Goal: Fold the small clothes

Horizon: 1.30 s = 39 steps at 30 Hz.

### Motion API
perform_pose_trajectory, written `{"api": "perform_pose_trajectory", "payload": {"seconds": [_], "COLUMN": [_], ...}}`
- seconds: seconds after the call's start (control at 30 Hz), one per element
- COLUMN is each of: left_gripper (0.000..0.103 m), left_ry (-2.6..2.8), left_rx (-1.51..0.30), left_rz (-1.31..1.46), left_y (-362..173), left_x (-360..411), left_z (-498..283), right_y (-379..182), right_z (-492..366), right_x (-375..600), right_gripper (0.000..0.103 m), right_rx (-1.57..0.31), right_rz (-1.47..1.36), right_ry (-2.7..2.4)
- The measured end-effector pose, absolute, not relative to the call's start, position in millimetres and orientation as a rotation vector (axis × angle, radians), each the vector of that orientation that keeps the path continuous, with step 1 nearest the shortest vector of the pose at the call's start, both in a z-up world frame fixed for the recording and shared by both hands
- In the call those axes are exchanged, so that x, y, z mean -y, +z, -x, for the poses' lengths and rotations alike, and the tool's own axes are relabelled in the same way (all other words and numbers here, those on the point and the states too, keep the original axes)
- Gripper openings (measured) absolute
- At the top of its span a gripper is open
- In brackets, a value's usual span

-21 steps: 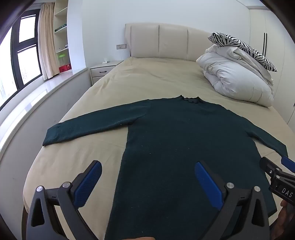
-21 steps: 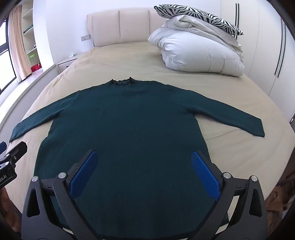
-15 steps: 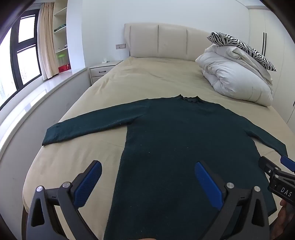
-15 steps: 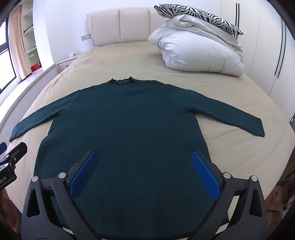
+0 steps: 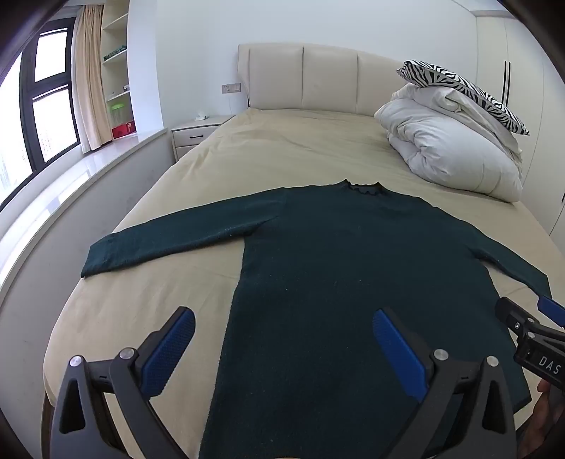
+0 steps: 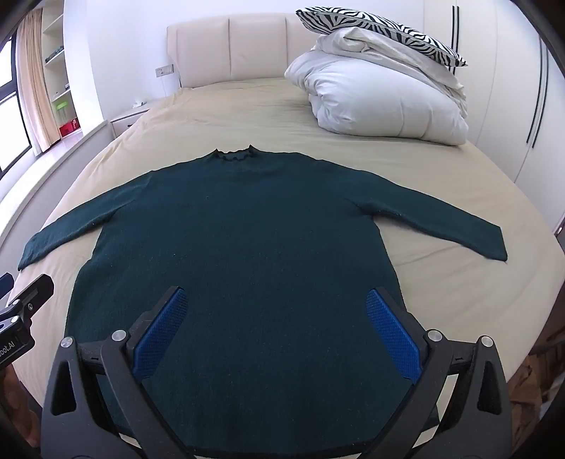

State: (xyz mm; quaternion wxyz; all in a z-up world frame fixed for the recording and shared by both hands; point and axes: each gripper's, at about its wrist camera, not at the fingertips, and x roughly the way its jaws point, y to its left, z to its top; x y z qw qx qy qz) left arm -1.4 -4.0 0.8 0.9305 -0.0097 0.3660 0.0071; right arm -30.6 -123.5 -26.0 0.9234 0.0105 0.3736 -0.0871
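A dark green sweater (image 6: 240, 247) lies flat, front or back up I cannot tell, on the beige bed (image 6: 441, 293), its ruffled collar (image 6: 235, 154) toward the headboard (image 6: 229, 49) and both sleeves spread out to the side edges. Its hem runs along the bed's foot edge, and in both views the gripper frames hide most of that hem.

The left gripper (image 5: 282, 347) hangs over the sweater's left side seam with its 2 blue pads spread wide and nothing between them; one pad is over bare sheet, the other over the knit. The right gripper (image 6: 275, 330) hangs over the lower body of the sweater, likewise released and gripping nothing. Whether either touches the cloth cannot be made out.

In the left wrist view the right sleeve's cuff is partly covered by the right gripper's tip at the frame's edge. A folded white duvet (image 6: 381, 95) with a zebra-striped pillow (image 6: 381, 28) on top sits at the bed's far right corner. A nightstand (image 5: 197, 132) stands beside the far left corner, partly cut by the mattress.
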Motion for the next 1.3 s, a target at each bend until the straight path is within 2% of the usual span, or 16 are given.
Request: {"api": "perform_pose_trajectory", "payload": {"seconds": [1.3], "left_gripper": [0.103], "left_ry": [0.014], "left_rx": [-0.753], "left_rz": [0.014], "left_y": [-8.5], "left_x": [6.5], "left_z": [2.2], "right_y": [-33.5], "right_z": [30.2], "right_x": [118.0], "right_gripper": [0.103], "right_rx": [-0.776], "right_rz": [-0.016], "right_ry": [-0.178]}}
